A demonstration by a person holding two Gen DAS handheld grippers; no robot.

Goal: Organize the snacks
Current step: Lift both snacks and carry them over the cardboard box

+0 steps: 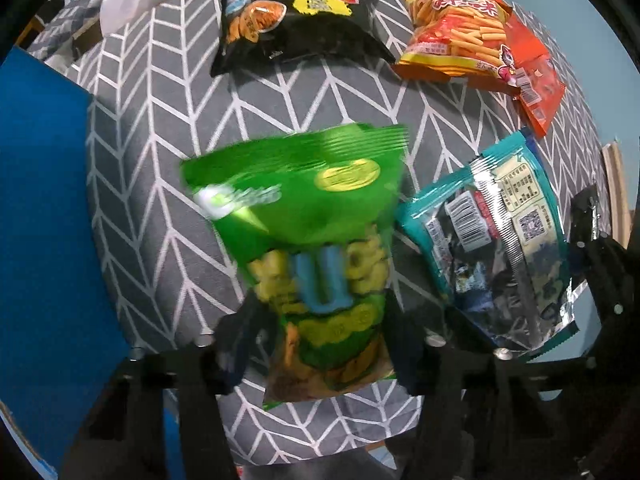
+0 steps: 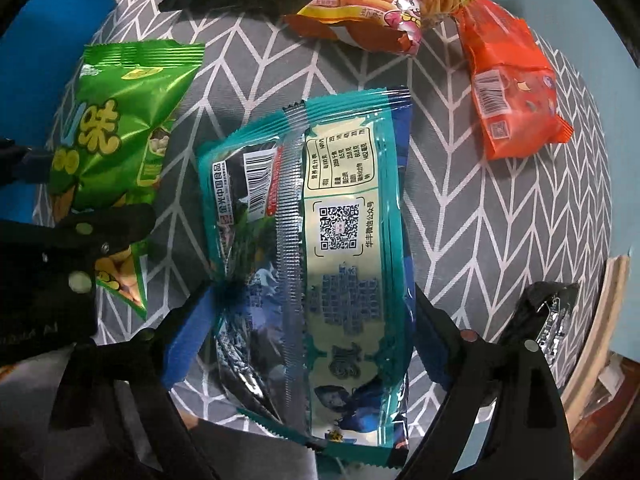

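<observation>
Left gripper [image 1: 320,300] fingers clamp green bag [image 1: 304,216], right gripper [image 2: 312,320] fingers clamp teal packet [image 2: 316,240], both apparently lifted for sorting; orange packs [image 1: 460,36] at one o'clock.

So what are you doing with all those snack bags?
Sorting snacks on a gray patterned cloth. The left gripper is closed on a green bag, and the right gripper is closed on a teal bag, back side up. A black bag, an orange fries bag and a small orange packet lie further back, not picked up yet.
</observation>
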